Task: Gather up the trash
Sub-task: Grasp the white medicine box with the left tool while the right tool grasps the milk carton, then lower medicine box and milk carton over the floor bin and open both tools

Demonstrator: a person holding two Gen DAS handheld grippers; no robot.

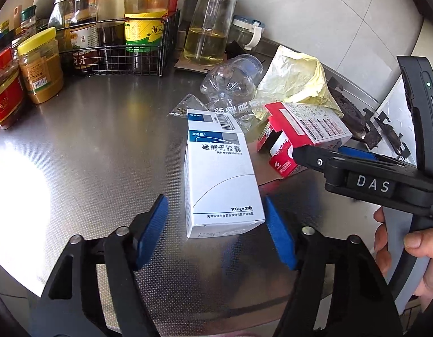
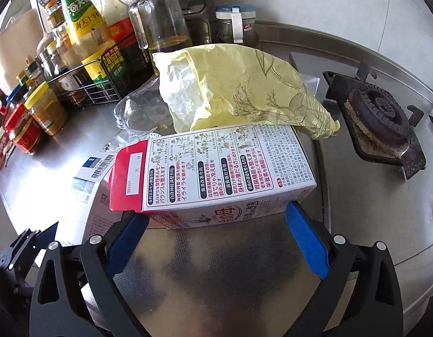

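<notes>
A white and blue medicine box (image 1: 220, 174) lies on the steel counter, just ahead of my open left gripper (image 1: 216, 224); its near end sits between the blue pads without touching them. A red and white carton (image 2: 216, 174) with an open flap lies to its right (image 1: 303, 129). My right gripper (image 2: 216, 233) is open, its pads at the two ends of the carton's near edge. Behind lie a yellow plastic bag (image 2: 239, 92), a crushed clear bottle (image 1: 233, 80) and a small clear wrapper (image 1: 185, 105).
A wire basket (image 1: 115, 50) of sauce bottles and several jars (image 1: 42, 67) stand at the back left. An oil dispenser (image 1: 208, 25) stands behind the trash. A gas burner (image 2: 379, 115) is on the right.
</notes>
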